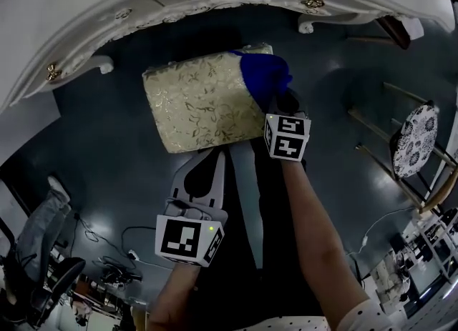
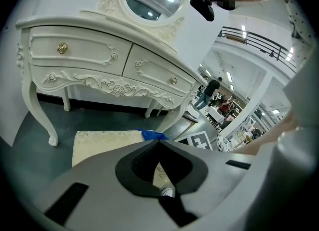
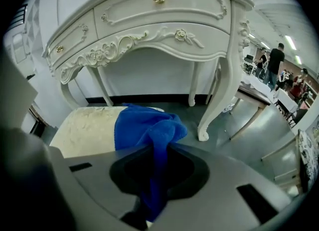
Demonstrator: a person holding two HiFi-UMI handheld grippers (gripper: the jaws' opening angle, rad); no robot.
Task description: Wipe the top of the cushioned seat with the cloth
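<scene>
Right tool [image 3: 158,151] pinching blue cloth [image 3: 144,125] on cushioned seat [image 1: 197,108], left tool [image 2: 158,144] pressed together

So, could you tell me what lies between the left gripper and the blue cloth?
Only the bare patterned top of the cushioned seat, as the head view and left gripper view show.

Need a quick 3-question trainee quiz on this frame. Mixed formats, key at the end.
1. True or false: the left gripper holds the cloth.
2. Where on the cushioned seat does the cloth lie? A) the corner by the right gripper; B) its centre; C) the corner by the left gripper.
3. Fill in: behind the cushioned seat stands a white ___ with drawers.

Key: 1 false, its jaws are together with nothing between them, and the right gripper clamps the cloth. 2 A. 3 table.
</scene>
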